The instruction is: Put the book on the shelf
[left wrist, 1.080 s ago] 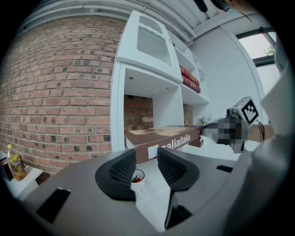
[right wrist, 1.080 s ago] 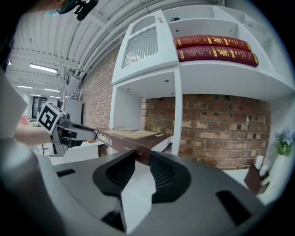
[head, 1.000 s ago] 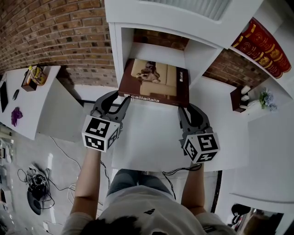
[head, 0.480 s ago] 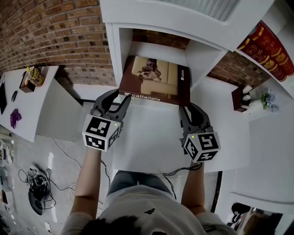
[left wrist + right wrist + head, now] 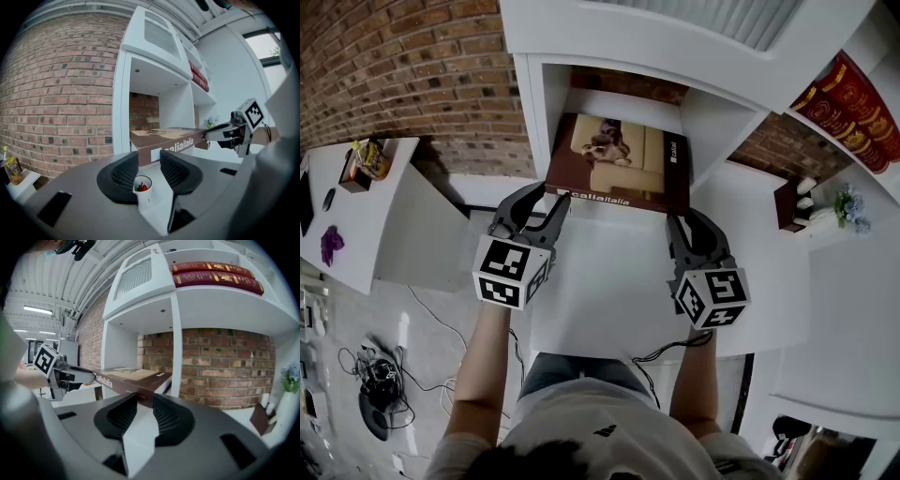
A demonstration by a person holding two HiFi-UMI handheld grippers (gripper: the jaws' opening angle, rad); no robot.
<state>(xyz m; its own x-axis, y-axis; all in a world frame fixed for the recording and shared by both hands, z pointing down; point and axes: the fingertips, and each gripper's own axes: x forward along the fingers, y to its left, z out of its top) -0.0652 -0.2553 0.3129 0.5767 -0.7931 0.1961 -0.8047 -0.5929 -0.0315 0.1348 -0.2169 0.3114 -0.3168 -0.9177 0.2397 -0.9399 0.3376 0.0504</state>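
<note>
Item under inspection: a large, flat brown hardcover book (image 5: 619, 169) with a photographic cover. It lies face up, its far part inside the open white shelf compartment (image 5: 542, 112) and its near spine edge projecting over the white counter (image 5: 609, 281). Left gripper (image 5: 551, 195): jaws wide, closed about the near-left corner at the spine. Right gripper (image 5: 686, 219): jaws wide on the near-right corner, with the pads appearing to touch it; they have just been easing open a little. Assessment: the boards look stiff, so the book should slide in without buckling. It is probably heavy, and the smooth cover may slip. The corners are prone to denting. The hold is best kept on both near corners, level, to avoid skewing against the compartment walls.
</note>
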